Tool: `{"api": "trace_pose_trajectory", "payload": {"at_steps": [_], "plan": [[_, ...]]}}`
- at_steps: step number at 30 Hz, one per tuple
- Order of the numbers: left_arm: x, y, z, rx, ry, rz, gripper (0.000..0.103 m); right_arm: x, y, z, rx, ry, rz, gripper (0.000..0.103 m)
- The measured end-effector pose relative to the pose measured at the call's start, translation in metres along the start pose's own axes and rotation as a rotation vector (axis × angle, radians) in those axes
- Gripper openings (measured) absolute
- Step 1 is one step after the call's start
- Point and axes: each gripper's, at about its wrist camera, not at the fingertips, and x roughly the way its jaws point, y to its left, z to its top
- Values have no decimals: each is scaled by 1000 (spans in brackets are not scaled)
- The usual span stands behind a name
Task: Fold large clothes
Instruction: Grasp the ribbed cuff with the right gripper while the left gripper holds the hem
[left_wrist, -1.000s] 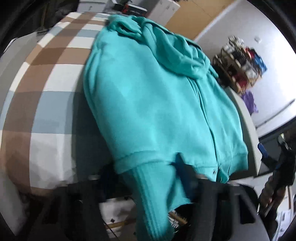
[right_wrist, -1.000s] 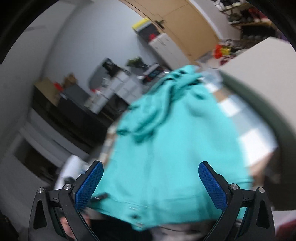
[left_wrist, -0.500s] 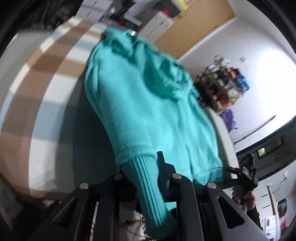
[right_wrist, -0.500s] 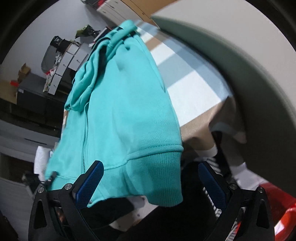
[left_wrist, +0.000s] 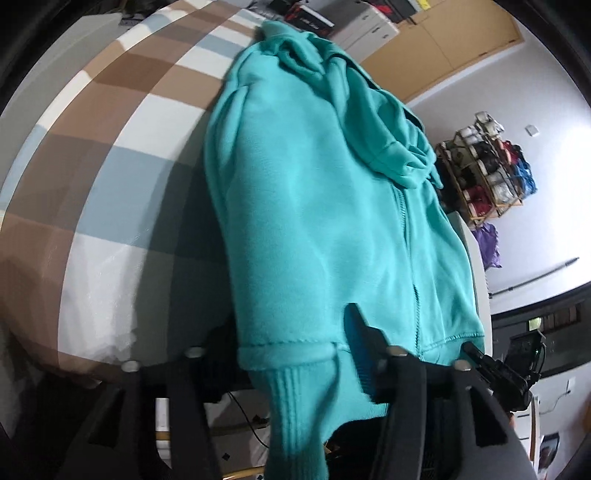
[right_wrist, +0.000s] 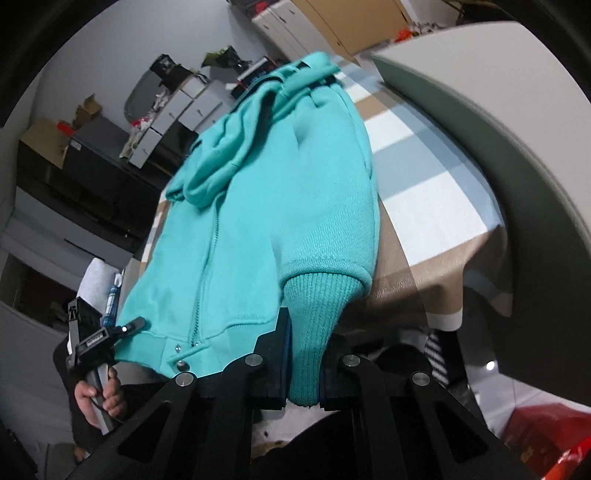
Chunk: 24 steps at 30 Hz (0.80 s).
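Note:
A teal zip hoodie lies front up on a checked tablecloth, hood at the far end, hem hanging over the near table edge. It also shows in the right wrist view. My left gripper is shut on the ribbed cuff of one sleeve at the hem. My right gripper is shut on the other ribbed cuff, at the hem's opposite corner. The left gripper and its hand show in the right wrist view.
The tablecloth covers the table beside the hoodie on both sides. A rack of shoes stands by the far wall. Drawers and boxes stand behind the table. A red object lies on the floor.
My right gripper was open below the hem; it has closed on the right cuff. My left gripper keeps its hold on the left cuff and has shifted slightly.

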Motion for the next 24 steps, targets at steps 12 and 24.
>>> {"api": "trace_pose_trajectory", "payload": {"at_steps": [12, 24], "plan": [[4, -1, 3, -9, 32, -67, 50, 24, -1, 27, 46, 38, 34, 29], [0, -26, -24, 180, 35, 93, 6, -17, -2, 8, 70, -162, 96, 9]]}}
